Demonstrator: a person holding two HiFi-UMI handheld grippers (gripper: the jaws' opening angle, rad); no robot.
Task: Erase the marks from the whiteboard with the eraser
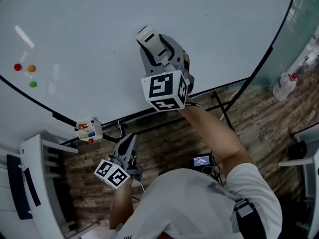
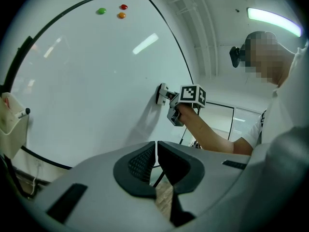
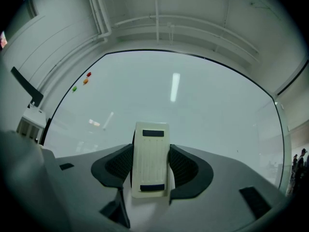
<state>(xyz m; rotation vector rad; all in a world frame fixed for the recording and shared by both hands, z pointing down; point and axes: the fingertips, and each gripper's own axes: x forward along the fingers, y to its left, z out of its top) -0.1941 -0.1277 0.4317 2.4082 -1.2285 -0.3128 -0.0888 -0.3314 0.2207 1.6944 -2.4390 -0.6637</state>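
The right gripper [image 1: 158, 51] clamps the eraser [image 3: 151, 161] upright between its fingers [image 3: 186, 170], pressed to the whiteboard [image 1: 89, 29]. The left gripper [image 2: 156, 158] hangs below the board's edge, fingers closed together, well apart from the eraser.

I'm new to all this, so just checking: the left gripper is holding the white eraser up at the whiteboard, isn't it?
Not quite. It is the right gripper that holds the white eraser up at the whiteboard; the right gripper view shows the eraser clamped between its jaws. The left gripper is shut with nothing in it.
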